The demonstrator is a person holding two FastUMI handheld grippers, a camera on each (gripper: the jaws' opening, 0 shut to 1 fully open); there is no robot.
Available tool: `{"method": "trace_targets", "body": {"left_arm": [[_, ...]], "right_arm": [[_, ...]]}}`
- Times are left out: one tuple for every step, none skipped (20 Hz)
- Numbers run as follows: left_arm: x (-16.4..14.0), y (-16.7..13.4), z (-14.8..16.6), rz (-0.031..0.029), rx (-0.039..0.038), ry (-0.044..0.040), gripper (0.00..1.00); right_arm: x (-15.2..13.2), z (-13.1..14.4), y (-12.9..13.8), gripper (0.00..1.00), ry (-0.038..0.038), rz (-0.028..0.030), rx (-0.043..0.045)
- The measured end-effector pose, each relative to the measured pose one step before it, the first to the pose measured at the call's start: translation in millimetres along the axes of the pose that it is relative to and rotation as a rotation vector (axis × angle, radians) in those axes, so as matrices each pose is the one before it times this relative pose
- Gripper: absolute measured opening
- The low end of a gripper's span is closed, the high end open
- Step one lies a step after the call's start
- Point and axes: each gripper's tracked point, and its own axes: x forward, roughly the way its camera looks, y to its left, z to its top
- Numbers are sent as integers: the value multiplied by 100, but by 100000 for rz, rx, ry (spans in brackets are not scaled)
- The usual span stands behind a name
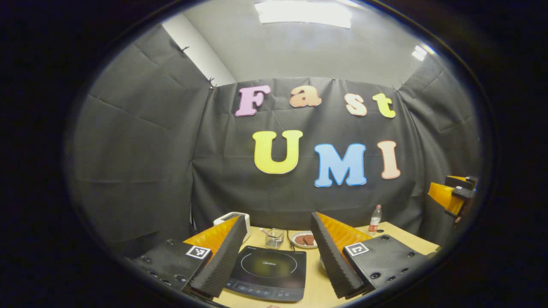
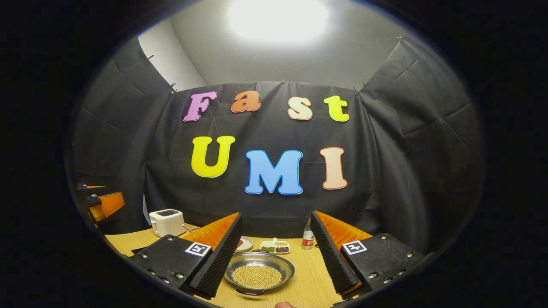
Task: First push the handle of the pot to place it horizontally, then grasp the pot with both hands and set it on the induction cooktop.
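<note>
While the left gripper (image 1: 278, 256) is hanging above the near edge of the table (image 1: 317, 278), its fingers are standing wide apart with nothing between them, and the cooktop (image 1: 269, 268) is lying bare straight ahead of it. Behind the cooktop a glass cup (image 1: 274, 238) and a plate (image 1: 303, 239) are sitting near the wall, with a toaster (image 1: 227, 218) off to one side and a bottle (image 1: 375, 218) to the other.

In the right gripper view, the right gripper (image 2: 276, 259) is also gaping open and holding nothing, and the pot (image 2: 259, 271), full of small pale beans, is sitting on the table just ahead between its fingers. One dark handle (image 2: 249, 291) is pointing toward the camera. I'd say the turn is not yet begun: nudging that handle sideways with one fingertip, low and slow, should be swinging the pot round without spilling beans.
</note>
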Motion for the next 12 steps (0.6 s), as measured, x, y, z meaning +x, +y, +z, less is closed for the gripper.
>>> {"method": "trace_targets", "body": {"left_arm": [[48,-42,24,-301,30,65,100],[90,77,13,-165,-6,-33,100],[65,55,-32,-103,-70,-83,98],[46,105,-84,-190,-222,8,100],[74,87,-5,-263,-231,22,100],[93,185,-117,-98,-225,127,100],[127,138,22,-129,-183,144,100],[42,143,-204,-144,-128,86,100],[130,186,39,-167,-135,-15,98],[187,166,-56,-249,-128,-143,100],[161,136,43,-222,-26,-120,100],[152,355,-114,-222,22,-7,98]], "right_arm": [[21,-13,95,96,272,66,112],[143,-27,79,96,106,26,-87],[2,123,132,96,-224,204,-98],[-52,-20,83,96,-129,-75,-106],[85,80,98,96,-18,-113,-237],[-74,-106,217,96,13,-68,-296],[50,-63,205,96,325,-86,-282],[67,-168,128,96,499,44,-115],[58,-76,288,100,563,19,-62],[72,-115,209,100,463,-9,-12],[156,-60,210,96,345,-113,87],[98,-97,343,96,297,-27,243]]}}
